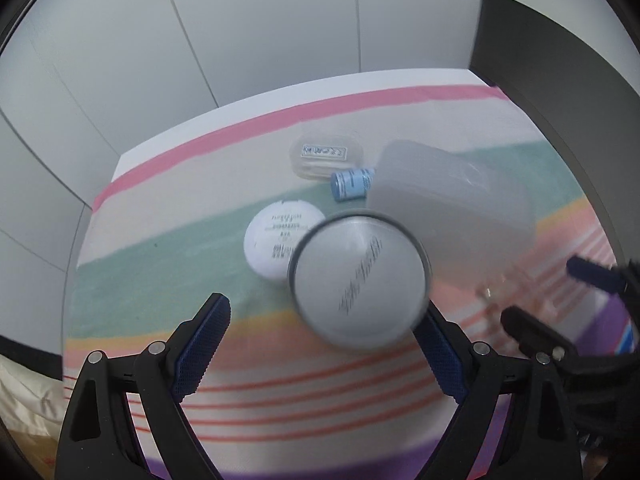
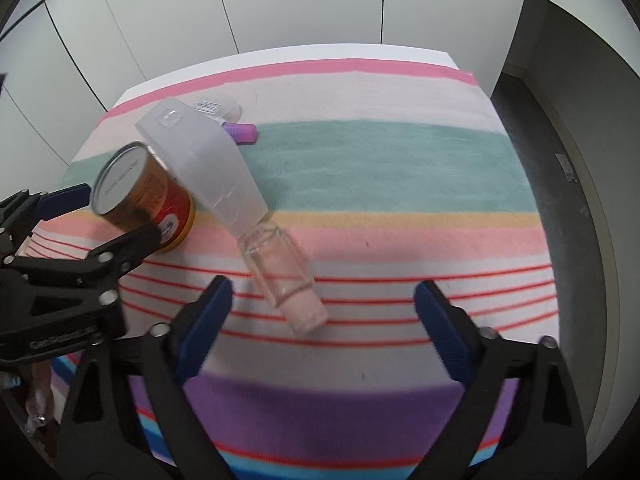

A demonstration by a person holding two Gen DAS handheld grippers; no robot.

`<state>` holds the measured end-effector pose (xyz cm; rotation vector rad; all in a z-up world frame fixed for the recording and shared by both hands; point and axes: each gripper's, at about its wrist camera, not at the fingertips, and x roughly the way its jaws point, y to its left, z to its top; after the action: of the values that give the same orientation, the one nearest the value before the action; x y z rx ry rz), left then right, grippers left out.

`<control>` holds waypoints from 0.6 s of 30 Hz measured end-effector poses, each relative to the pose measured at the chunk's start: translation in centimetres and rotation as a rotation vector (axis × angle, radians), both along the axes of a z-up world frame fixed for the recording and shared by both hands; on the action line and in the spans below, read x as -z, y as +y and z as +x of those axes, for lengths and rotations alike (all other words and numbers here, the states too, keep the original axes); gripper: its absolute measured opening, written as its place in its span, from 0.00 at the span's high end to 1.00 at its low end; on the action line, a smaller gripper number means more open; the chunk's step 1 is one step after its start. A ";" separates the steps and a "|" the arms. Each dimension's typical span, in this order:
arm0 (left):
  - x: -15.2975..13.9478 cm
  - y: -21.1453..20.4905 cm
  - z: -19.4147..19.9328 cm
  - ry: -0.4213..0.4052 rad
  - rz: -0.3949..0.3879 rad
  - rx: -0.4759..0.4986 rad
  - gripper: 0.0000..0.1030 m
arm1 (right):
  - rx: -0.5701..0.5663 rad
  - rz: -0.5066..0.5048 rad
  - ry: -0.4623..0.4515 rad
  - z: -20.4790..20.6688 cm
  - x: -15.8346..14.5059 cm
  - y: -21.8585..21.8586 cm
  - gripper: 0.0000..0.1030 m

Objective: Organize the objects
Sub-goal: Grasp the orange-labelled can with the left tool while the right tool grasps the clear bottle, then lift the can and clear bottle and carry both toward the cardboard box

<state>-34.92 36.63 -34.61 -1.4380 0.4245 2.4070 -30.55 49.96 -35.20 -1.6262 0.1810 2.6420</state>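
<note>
A tin can with a silver end (image 1: 359,278) and an orange-red label (image 2: 149,194) lies tilted on the striped cloth. My left gripper (image 1: 326,340) is open around it; its fingers (image 2: 132,248) flank the can in the right wrist view. A translucent plastic box (image 2: 202,160) leans over a clear glass jar (image 2: 282,270) lying on its side. My right gripper (image 2: 324,320) is open and empty, just before the jar. A white round tin (image 1: 276,236), a small blue bottle (image 1: 352,184) and a clear oval case (image 1: 326,156) lie farther back.
The striped cloth (image 2: 400,168) covers a small table, with white wall panels behind and dark floor to the right. A purple tube (image 2: 242,132) lies near the oval case (image 2: 218,108). The right gripper's fingers (image 1: 592,272) show at the right in the left wrist view.
</note>
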 end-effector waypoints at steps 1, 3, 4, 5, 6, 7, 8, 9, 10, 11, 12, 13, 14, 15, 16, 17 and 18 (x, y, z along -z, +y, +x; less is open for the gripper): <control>0.2 0.2 -0.3 0.000 0.005 -0.004 0.14 | -0.001 -0.007 0.007 -0.2 0.2 0.1 0.16; 0.3 0.8 -0.3 0.010 0.019 0.020 0.40 | -0.014 -0.025 0.019 -0.5 0.7 0.3 0.30; 0.3 1.1 -0.1 0.018 0.024 0.041 0.45 | -0.021 -0.004 0.034 -0.5 0.7 0.1 0.39; 0.1 1.3 0.2 0.035 0.013 0.054 0.46 | -0.043 0.019 0.039 -0.5 0.7 -0.2 0.60; 0.0 1.6 0.5 0.052 -0.001 0.064 0.46 | -0.058 0.054 0.040 -0.5 0.7 -0.5 0.72; -0.1 1.6 0.8 0.057 -0.004 0.071 0.46 | -0.066 0.075 0.037 -0.5 0.6 -0.8 0.72; -0.3 1.7 1.0 0.057 -0.002 0.079 0.46 | -0.073 0.062 0.035 -0.5 0.6 -0.8 0.72; -0.3 2.1 0.9 0.057 -0.001 0.084 0.47 | -0.073 0.045 0.036 -0.4 0.5 -0.7 0.72; -0.5 2.1 1.1 0.062 -0.005 0.083 0.47 | -0.069 0.037 0.033 -0.4 0.5 -0.6 0.72; -0.6 2.1 1.2 0.066 -0.010 0.080 0.47 | -0.064 0.036 0.031 -0.3 0.4 -0.6 0.72; -0.8 2.0 1.3 0.069 -0.016 0.076 0.47 | -0.061 0.039 0.028 -0.2 0.3 -0.6 0.72; -0.8 1.9 1.3 0.067 -0.021 0.070 0.47 | -0.057 0.043 0.025 -0.2 0.2 -0.6 0.72; -0.9 1.8 1.4 0.064 -0.026 0.062 0.47 | -0.055 0.044 0.023 -0.1 0.0 -0.6 0.72; -1.0 1.5 1.5 0.058 -0.030 0.049 0.46 | -0.054 0.046 0.022 0.0 -0.2 -0.6 0.72; -1.1 1.1 1.5 0.051 -0.033 0.030 0.46 | -0.054 0.049 0.019 0.0 -0.3 -0.7 0.72; -1.1 0.8 1.4 0.044 -0.036 0.016 0.46 | -0.053 0.054 0.015 0.1 -0.6 -0.7 0.72; -1.1 0.5 1.3 0.036 -0.040 0.001 0.46 | -0.052 0.058 0.013 0.1 -0.7 -0.8 0.72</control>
<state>-33.58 37.11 -33.47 -1.4123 0.4847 2.4409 -30.42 49.19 -34.45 -1.6184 0.0628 2.6696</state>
